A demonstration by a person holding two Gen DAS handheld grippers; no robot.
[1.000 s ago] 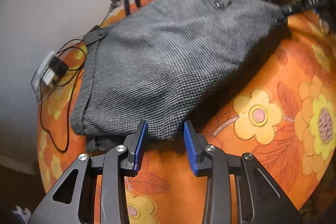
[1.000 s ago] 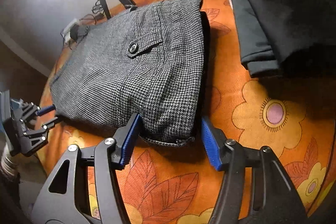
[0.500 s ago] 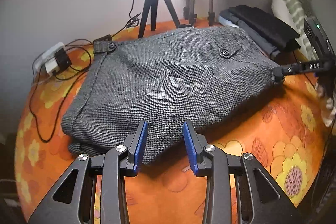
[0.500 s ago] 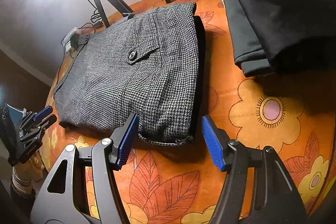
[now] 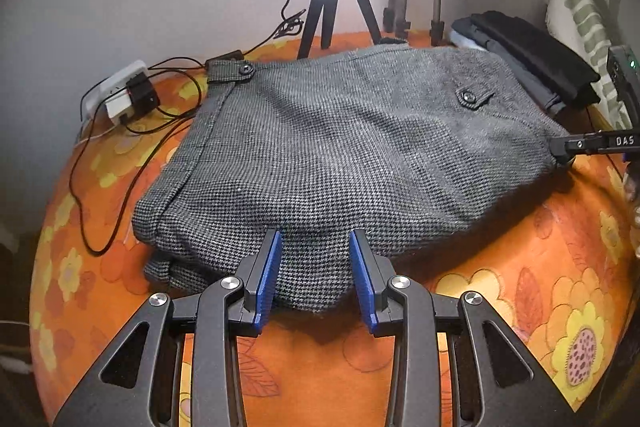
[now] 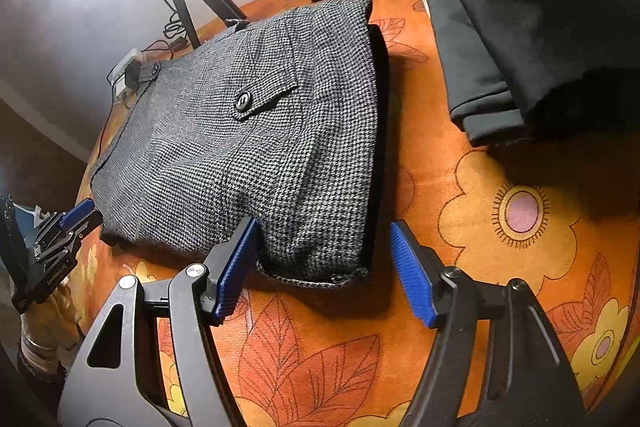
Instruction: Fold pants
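1. Grey houndstooth wool, the pants (image 5: 340, 155) lie folded into a thick packet on the orange flowered cover (image 5: 500, 291), near a stack of dark folded clothes (image 6: 516, 39) but apart from it
2. The left gripper (image 5: 315, 277) sits at the packet's near edge, its blue pads apart with cloth lying in the gap; neither pad visibly presses the fabric, so I read it as open, though the fisheye makes that hard to be sure of
3. The right gripper (image 6: 324, 269) straddles the hem corner by the fold and its jaws are opening, the corner lying loose between them and untouched
4. Judged from the neat stack, the fold looks nearly finished and the step in hand is letting go and tidying
5. To do it well, spread both sets of pads fully clear of the wool before backing off, so the coarse weave does not catch and drag a layer out of line
6. Draw each gripper away low and straight back from the edge, not upward through the cloth
7. Mind the lower layer peeking out at the left corner (image 5: 168, 267); a gentle push inward would square it
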